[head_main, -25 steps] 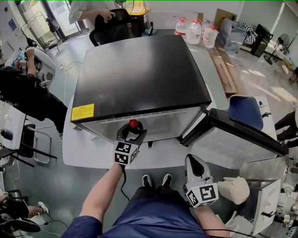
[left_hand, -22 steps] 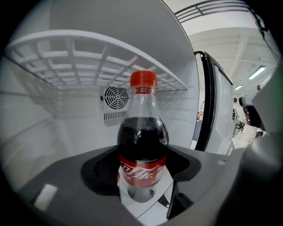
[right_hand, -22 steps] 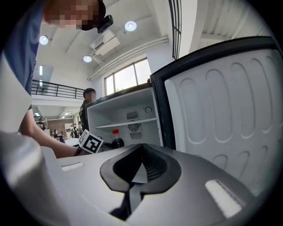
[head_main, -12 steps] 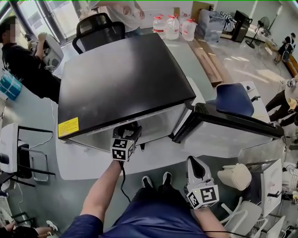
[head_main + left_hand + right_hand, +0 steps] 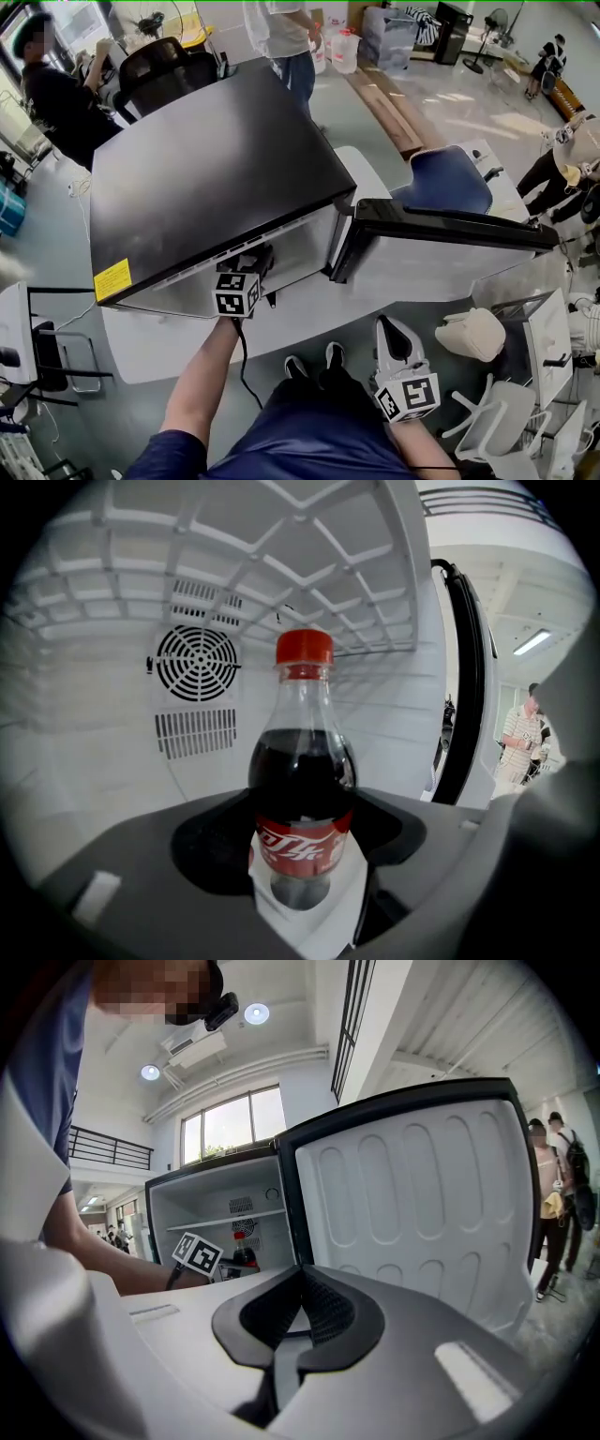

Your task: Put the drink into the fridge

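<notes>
— So, where is the drink right now?

— Clenched in the left claw (image 5: 300,860). It is a clear plastic cola bottle (image 5: 302,780) with a red screw cap (image 5: 304,649) and a red label, dark liquid up to its shoulder, standing upright. The two dark jaws press on its lower body from either side, at label height.

— And where is that claw?

— Reached inside the black-topped, white-walled fridge (image 5: 216,159). Beyond the claw, behind the bottle and to its left, a round fan grille (image 5: 198,663) sits on the back wall with a slotted vent under it. Above the claw runs a white grid shelf (image 5: 281,546). To the claw's right is the black door seal (image 5: 466,667) at the edge of the opening.

— Does the bottle stand on the fridge floor?

— I cannot tell; the jaws hide its base.

— What about the other one?

— The right claw (image 5: 298,1314) has its jaws pressed together with nothing between them. It is held low in front of the person, well apart from the fridge. Ahead of it stands the open fridge door (image 5: 412,1194) with its white moulded liner. Left of that is the open compartment, where the bottle shows small under the shelf.
</notes>
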`<state>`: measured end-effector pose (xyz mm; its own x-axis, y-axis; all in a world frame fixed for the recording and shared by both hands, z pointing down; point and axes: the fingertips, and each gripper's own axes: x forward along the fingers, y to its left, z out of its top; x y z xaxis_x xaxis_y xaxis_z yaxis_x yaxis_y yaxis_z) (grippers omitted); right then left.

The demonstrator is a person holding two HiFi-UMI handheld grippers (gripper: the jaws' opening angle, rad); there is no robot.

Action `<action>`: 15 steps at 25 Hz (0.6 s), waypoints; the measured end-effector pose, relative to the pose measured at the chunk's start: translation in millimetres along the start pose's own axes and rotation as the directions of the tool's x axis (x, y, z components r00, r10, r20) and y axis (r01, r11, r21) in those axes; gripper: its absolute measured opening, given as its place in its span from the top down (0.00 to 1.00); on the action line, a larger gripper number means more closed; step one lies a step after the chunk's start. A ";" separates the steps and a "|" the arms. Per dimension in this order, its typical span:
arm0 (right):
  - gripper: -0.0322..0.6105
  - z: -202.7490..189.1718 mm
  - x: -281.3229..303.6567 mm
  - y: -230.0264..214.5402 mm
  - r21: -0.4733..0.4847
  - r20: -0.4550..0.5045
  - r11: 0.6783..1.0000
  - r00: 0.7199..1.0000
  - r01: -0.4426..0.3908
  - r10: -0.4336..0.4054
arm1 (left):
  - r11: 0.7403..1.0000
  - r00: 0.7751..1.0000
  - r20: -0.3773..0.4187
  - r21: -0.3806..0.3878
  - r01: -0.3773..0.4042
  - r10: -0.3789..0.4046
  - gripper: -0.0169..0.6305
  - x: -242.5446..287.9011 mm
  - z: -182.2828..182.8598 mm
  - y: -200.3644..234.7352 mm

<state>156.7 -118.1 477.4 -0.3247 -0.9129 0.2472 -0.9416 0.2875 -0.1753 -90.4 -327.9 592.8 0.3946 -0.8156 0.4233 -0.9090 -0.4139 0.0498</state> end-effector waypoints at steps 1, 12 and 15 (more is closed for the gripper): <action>0.94 0.3 -1.5 -1.2 -0.003 -0.004 1.000 1.000 0.006 -0.006 | 1.000 1.000 0.001 0.002 0.004 -0.004 0.50 3.1 1.3 -1.2; 0.94 -1.5 -9.6 -15.0 0.002 -0.014 0.999 0.999 0.052 -0.052 | 0.999 0.999 0.013 0.003 0.035 -0.035 0.50 34.3 19.3 -15.9; 0.94 -2.7 -9.2 -17.7 0.005 -0.017 0.998 0.998 0.056 -0.056 | 0.999 0.999 0.013 -0.001 0.038 -0.038 0.50 41.0 22.0 -19.5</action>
<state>176.2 -114.0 480.8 -0.2730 -0.9226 0.2724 -0.9579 0.2344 -0.1660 -53.5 -362.2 589.3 0.4306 -0.8043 0.4095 -0.8934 -0.4442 0.0669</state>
